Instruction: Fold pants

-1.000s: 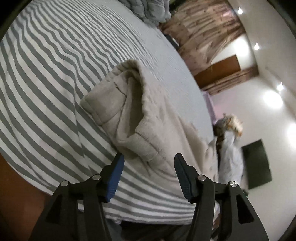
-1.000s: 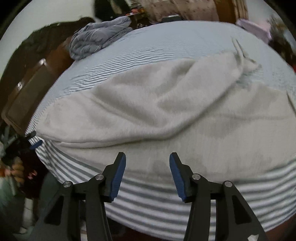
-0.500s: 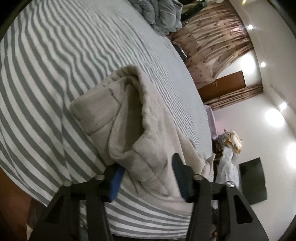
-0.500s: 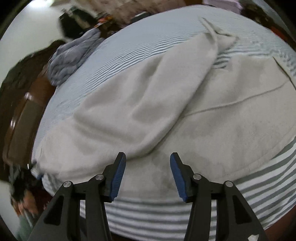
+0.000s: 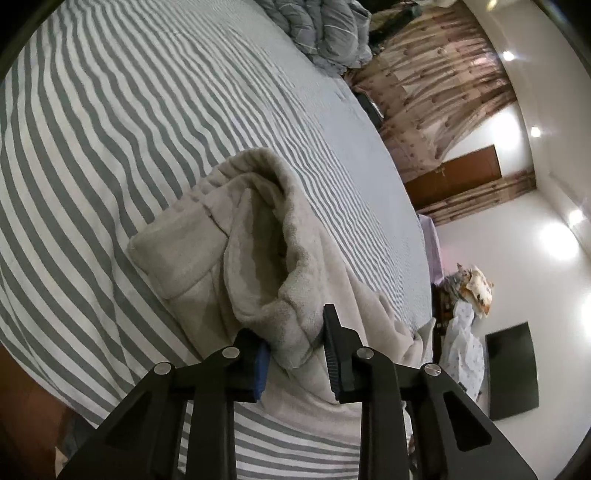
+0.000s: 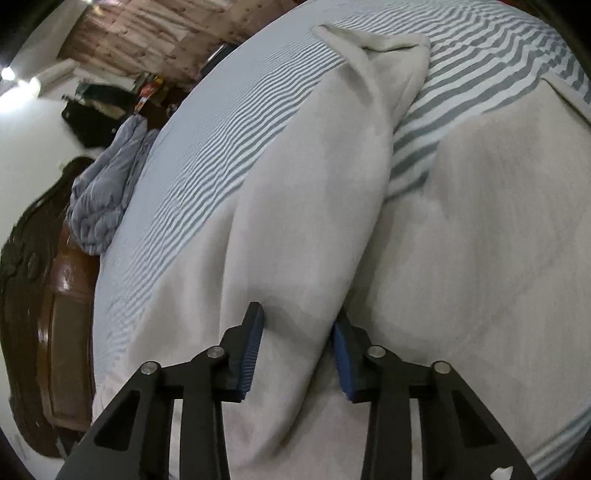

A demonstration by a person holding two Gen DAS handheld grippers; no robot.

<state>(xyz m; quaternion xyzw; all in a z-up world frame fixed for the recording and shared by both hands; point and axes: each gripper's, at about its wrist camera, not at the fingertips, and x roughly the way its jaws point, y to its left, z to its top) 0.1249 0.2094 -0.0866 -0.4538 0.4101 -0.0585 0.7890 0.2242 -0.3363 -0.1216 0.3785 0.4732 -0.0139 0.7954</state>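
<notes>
Both grippers angle down at the grey-and-white striped bedsheet (image 5: 147,110). The left gripper (image 5: 295,343) and right gripper (image 6: 297,343) are closing, each pinching a fold of the fluffy beige fleece pants (image 6: 303,206) spread there.

Beige pants (image 6: 332,206) spread across frame centre, a raised fold being closed on by the right gripper (image 6: 297,354) (blue pads), striped bedsheet (image 6: 236,122) seen upper left

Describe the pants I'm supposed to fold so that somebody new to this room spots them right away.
Find the big bed with the grey-and-white striped sheet. The pants lie across its near edge: plain beige and fleecy, unlike the bluish-grey quilt bunched by the headboard.
</notes>
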